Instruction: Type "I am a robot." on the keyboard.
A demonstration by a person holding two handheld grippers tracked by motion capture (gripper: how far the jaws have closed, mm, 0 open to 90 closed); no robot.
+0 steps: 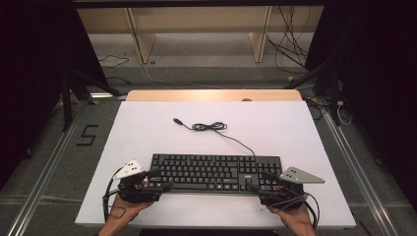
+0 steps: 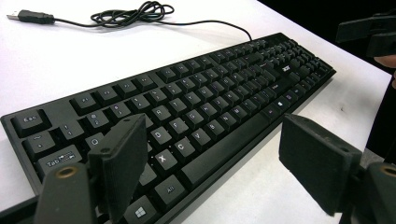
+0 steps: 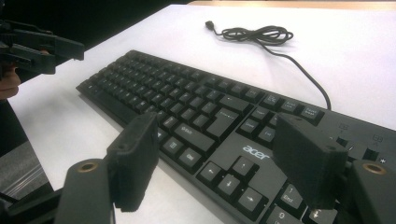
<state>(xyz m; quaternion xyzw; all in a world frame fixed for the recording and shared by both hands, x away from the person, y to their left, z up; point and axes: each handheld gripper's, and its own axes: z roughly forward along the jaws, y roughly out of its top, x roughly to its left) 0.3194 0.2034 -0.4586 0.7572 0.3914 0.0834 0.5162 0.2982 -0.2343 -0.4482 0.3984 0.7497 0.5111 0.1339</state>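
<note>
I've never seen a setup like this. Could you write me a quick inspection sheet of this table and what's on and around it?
Surface: flat white tabletop, with a wooden strip at the far edge.
Job's things: black Acer keyboard lying flat near the front edge.
Clutter: nothing seen.
Grippers: left gripper at the keyboard's left end, right gripper at its right end; both with jaws apart.
Cables: black keyboard cord, loosely coiled behind the keyboard, plug unconnected.
Surroundings: grey floor, wooden frame, loose floor wires.
</note>
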